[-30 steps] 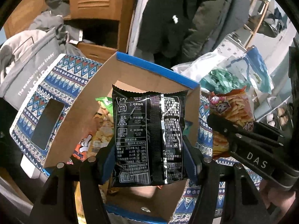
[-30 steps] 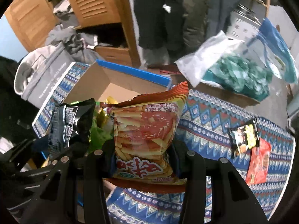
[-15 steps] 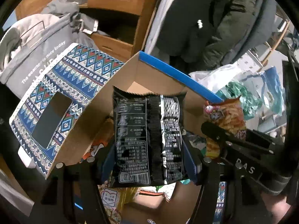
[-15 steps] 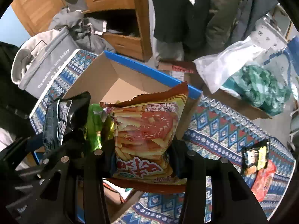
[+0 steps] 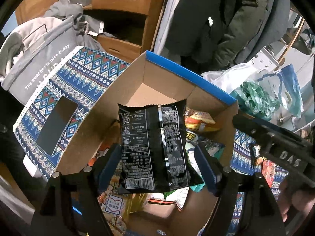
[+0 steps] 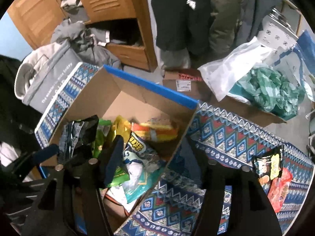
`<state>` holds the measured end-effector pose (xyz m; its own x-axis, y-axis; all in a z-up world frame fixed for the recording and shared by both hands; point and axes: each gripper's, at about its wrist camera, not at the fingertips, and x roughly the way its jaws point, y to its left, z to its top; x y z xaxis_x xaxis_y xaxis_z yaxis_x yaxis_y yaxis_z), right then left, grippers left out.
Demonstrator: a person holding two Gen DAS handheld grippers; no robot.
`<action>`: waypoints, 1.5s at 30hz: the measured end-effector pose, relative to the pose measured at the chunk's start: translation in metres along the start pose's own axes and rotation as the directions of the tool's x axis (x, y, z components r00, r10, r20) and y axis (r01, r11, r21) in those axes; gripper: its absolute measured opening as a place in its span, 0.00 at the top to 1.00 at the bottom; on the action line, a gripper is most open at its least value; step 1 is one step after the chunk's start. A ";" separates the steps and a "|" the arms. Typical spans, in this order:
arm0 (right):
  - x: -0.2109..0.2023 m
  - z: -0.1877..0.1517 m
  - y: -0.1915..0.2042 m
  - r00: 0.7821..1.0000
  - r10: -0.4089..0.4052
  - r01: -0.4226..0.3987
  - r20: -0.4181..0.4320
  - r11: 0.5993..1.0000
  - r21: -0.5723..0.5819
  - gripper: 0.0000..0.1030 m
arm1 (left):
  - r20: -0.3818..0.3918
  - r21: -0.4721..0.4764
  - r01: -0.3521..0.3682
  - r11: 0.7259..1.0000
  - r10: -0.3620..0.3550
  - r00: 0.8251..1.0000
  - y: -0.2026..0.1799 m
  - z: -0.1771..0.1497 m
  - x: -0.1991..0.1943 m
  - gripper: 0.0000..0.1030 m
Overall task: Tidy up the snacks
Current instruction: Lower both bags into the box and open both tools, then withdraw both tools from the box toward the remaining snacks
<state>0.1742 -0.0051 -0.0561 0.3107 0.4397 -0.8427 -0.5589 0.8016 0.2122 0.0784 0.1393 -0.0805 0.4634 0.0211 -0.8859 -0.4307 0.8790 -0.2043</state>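
Observation:
My left gripper point(image 5: 157, 161) hangs over an open cardboard box point(image 5: 167, 74) with a blue rim. Its jaws stand apart on either side of a black snack packet point(image 5: 153, 147), which sits between the blue pads with gaps showing. My right gripper point(image 6: 155, 157) is open and empty over the box's right wall point(image 6: 177, 145). An orange fries packet point(image 6: 157, 130) lies inside the box among several other snack bags. The black packet point(image 6: 78, 135) and the left gripper also show at the left of the right wrist view.
The box stands on a blue patterned cloth point(image 6: 226, 137). A black-and-yellow packet point(image 6: 267, 167) and a red packet point(image 6: 279, 190) lie on the cloth at right. A grey bag point(image 5: 39, 59), a wooden cabinet point(image 5: 122, 4), hanging coats and plastic bags point(image 6: 265, 86) surround the table.
My right gripper has opened and the orange fries packet has dropped into the box. My left gripper's jaws have spread wider around the black packet, lower over the box.

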 end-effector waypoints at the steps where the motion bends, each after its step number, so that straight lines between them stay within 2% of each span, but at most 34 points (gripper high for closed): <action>1: -0.003 0.000 -0.002 1.000 -0.004 0.004 0.008 1.000 0.004 0.34 | 0.000 -0.001 0.001 1.000 -0.001 1.000 -0.001 0.000 0.000 0.24; 10: -0.018 -0.010 -0.016 0.998 -0.047 0.047 0.033 0.999 0.006 0.33 | 0.033 0.048 0.033 0.998 -0.035 0.999 -0.020 -0.005 -0.014 0.22; 17: -0.030 -0.024 -0.032 0.996 -0.088 0.088 0.033 0.996 0.001 0.32 | 0.050 0.127 0.046 0.991 -0.053 0.997 -0.044 -0.014 -0.021 0.22; 19: -0.035 -0.029 -0.037 0.994 -0.103 0.103 0.042 0.995 -0.001 0.28 | 0.049 0.149 0.052 0.987 -0.060 0.997 -0.052 -0.016 -0.022 0.21; 28: -0.049 -0.048 -0.060 0.988 -0.143 0.143 0.056 0.990 -0.002 0.27 | 0.030 0.196 0.099 0.976 -0.107 0.994 -0.079 -0.028 -0.021 0.21; 35: -0.050 -0.064 -0.092 0.986 -0.162 0.161 0.036 0.986 0.033 0.27 | 0.025 0.228 0.133 0.965 -0.142 0.989 -0.104 -0.037 -0.023 0.21; 39: -0.049 -0.074 -0.114 0.985 -0.174 0.172 0.019 0.983 0.068 0.27 | 0.027 0.251 0.141 0.958 -0.153 0.988 -0.120 -0.042 -0.021 0.16; 45: -0.043 -0.085 -0.152 0.983 -0.184 0.185 -0.015 0.977 0.109 0.27 | 0.004 0.313 0.149 0.938 -0.158 0.987 -0.150 -0.054 -0.014 0.16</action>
<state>0.1799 -0.1803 -0.0941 0.3967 0.2785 -0.8747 -0.4050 0.9082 0.1055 0.0950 -0.0184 -0.0600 0.5290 -0.1160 -0.8406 -0.0925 0.9768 -0.1930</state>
